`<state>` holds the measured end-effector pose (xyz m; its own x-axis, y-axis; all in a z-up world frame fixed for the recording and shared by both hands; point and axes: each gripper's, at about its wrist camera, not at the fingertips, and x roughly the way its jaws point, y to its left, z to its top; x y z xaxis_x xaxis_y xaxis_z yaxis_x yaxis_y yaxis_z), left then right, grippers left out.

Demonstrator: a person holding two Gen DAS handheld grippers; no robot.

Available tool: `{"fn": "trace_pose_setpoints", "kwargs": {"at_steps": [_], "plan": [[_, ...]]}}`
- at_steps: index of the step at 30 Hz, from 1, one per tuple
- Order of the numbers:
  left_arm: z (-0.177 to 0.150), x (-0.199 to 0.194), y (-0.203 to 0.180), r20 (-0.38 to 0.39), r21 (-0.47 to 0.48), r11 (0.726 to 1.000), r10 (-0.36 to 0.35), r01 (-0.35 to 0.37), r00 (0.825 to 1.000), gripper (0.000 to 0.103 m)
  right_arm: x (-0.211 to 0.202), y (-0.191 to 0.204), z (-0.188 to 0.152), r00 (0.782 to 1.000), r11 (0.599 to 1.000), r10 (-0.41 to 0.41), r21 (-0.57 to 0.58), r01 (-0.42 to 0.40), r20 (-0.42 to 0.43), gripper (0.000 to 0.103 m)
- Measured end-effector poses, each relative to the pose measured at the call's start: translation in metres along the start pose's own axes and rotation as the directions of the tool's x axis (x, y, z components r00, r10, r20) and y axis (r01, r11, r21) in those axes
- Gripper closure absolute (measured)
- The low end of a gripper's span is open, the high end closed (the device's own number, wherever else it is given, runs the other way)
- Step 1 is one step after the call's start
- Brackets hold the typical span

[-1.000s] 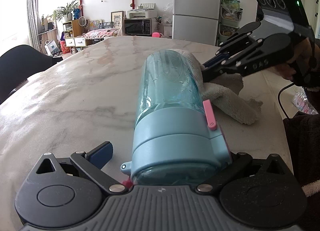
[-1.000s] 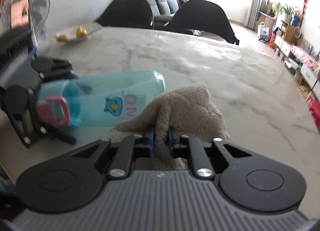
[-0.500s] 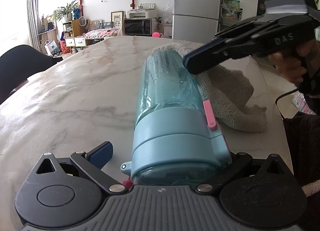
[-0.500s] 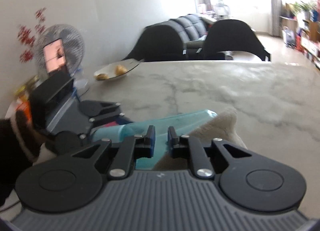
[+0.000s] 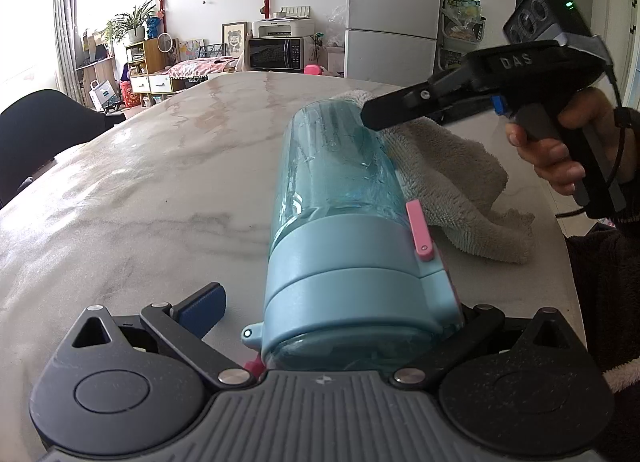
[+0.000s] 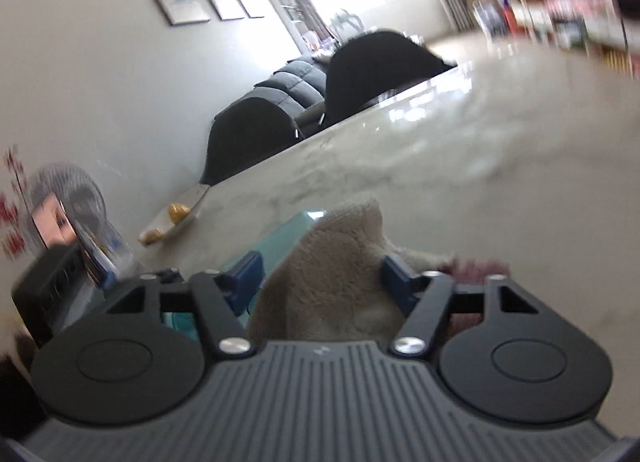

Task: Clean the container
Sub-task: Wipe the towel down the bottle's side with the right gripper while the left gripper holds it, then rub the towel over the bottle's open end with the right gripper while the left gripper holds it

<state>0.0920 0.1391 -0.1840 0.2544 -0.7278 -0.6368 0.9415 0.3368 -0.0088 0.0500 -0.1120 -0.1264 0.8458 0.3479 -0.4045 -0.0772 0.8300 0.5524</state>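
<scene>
A clear teal bottle (image 5: 340,166) with a light blue lid (image 5: 352,274) and pink latch lies on its side on the marble table (image 5: 140,190), lid toward my left gripper (image 5: 332,318). That gripper is open. Its left pad (image 5: 202,308) stands apart from the lid, and its right finger is hidden behind the lid. A beige towel (image 5: 452,182) is draped against the bottle's far right side. My right gripper (image 5: 370,118) hovers over the bottle's far end, rolled on its side. Its jaws are opening, with the towel (image 6: 332,262) bulging between them, and the bottle (image 6: 280,238) peeks out beside it.
A person's hand (image 5: 552,150) holds the right gripper's handle at the table's right edge. A plate with yellow pieces (image 6: 172,222) sits at the far table side. Black chairs (image 6: 380,70) stand beyond the table. A fan (image 6: 68,198) is near the wall.
The right gripper let go of the towel, lifted over the bottle's far end and rolled, and its jaws spread apart. The towel now lies higher against the bottle. The left gripper and bottle stayed put.
</scene>
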Motion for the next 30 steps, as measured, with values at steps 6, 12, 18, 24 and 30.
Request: {"fn": "trace_pose_setpoints", "kwargs": {"at_steps": [6, 12, 18, 24, 30], "plan": [[0.000, 0.000, 0.000, 0.000, 0.000, 1.000, 0.000, 0.000, 1.000, 0.000, -0.017, -0.008, 0.014, 0.995, 0.997, -0.018, 0.073, 0.011, 0.095, 0.092], [0.000, 0.000, 0.000, 0.000, 0.000, 1.000, 0.000, 0.000, 1.000, 0.000, -0.011, 0.016, 0.017, 0.992, 0.999, 0.041, 0.029, -0.045, 0.117, 0.092], [0.000, 0.000, 0.000, 0.000, 0.000, 1.000, 0.000, 0.000, 1.000, 0.000, -0.005, 0.014, 0.008, 0.992, 1.000, 0.027, 0.007, -0.028, 0.123, 0.092], [0.000, 0.000, 0.000, 0.000, 0.000, 1.000, 0.000, 0.000, 1.000, 0.000, -0.005, 0.001, 0.006, 0.992, 0.999, -0.042, 0.034, 0.038, 0.122, 0.092], [0.000, 0.000, 0.000, 0.000, 0.000, 1.000, 0.000, 0.000, 1.000, 0.000, -0.013, 0.006, 0.005, 0.992, 1.000, -0.012, 0.019, 0.010, 0.126, 0.092]]}}
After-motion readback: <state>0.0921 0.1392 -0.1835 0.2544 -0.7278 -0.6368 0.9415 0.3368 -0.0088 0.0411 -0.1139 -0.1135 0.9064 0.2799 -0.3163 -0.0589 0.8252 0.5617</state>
